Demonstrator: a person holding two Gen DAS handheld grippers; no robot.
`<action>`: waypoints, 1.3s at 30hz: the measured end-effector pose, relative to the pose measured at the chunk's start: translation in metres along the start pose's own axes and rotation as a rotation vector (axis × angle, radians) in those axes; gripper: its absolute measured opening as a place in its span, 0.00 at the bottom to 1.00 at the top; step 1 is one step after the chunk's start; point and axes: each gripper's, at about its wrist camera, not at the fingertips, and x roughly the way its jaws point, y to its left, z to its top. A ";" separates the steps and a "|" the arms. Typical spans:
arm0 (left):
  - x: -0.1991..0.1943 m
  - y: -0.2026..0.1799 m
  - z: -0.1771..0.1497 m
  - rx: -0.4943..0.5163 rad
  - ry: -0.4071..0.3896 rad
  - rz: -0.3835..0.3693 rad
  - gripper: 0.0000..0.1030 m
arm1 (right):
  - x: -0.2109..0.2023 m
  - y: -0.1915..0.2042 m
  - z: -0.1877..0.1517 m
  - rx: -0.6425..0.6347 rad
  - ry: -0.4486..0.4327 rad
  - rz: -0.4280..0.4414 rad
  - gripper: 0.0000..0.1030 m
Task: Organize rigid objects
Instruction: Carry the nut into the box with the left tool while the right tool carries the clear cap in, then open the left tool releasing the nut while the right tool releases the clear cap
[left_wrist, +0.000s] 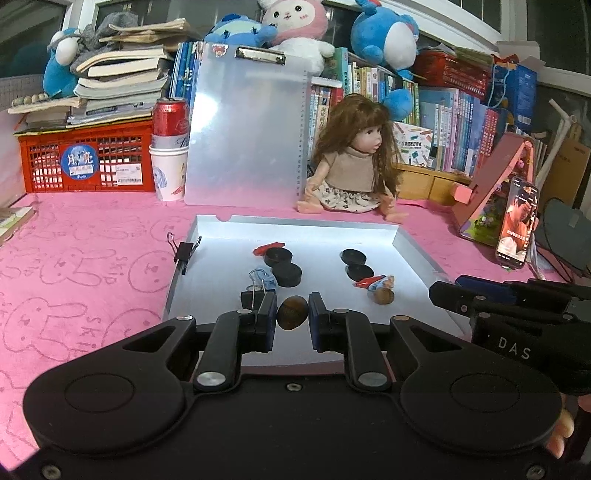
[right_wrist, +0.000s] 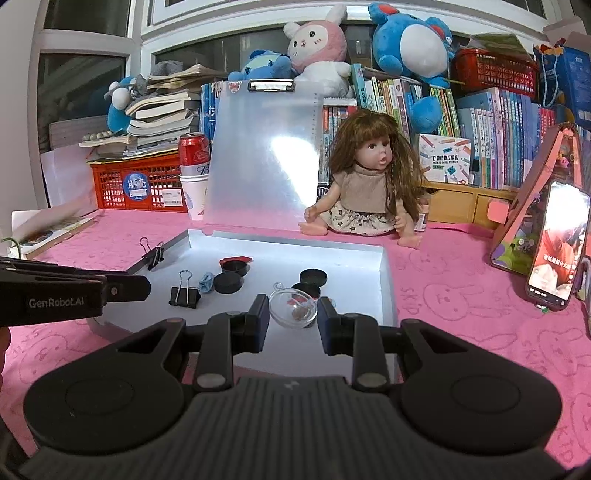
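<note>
My left gripper (left_wrist: 292, 308) is shut on a brown walnut-like nut (left_wrist: 291, 317), held just above the near part of a silver tray (left_wrist: 406, 240). In the right wrist view my right gripper (right_wrist: 293, 306) is shut on a clear plastic dome (right_wrist: 291, 315) over the same tray (right_wrist: 384, 280). Inside the tray lie several black discs (left_wrist: 288, 275), a red piece (left_wrist: 267, 247), a black binder clip (left_wrist: 255, 293), a blue scrap and a second nut (left_wrist: 384, 296). Another binder clip (left_wrist: 183, 253) is clipped on the tray's left wall. The right gripper's fingertips (left_wrist: 454, 295) show at the right of the left wrist view.
On the pink cloth behind the tray, a clear clipboard (left_wrist: 247, 129) leans upright and a doll (left_wrist: 354, 162) sits beside it. A red crate (left_wrist: 85, 158) and a can in paper cups (left_wrist: 170, 147) stand at the back left. A phone (left_wrist: 515, 221) on a stand is at the right.
</note>
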 end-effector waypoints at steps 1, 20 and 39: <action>0.003 0.001 0.001 -0.001 0.004 -0.001 0.17 | 0.003 0.000 0.000 0.000 0.004 -0.001 0.33; 0.056 0.009 0.001 -0.006 0.081 0.038 0.17 | 0.055 0.000 -0.001 0.050 0.138 -0.005 0.33; 0.079 0.011 -0.004 -0.006 0.120 0.052 0.17 | 0.078 -0.007 -0.005 0.102 0.203 -0.025 0.33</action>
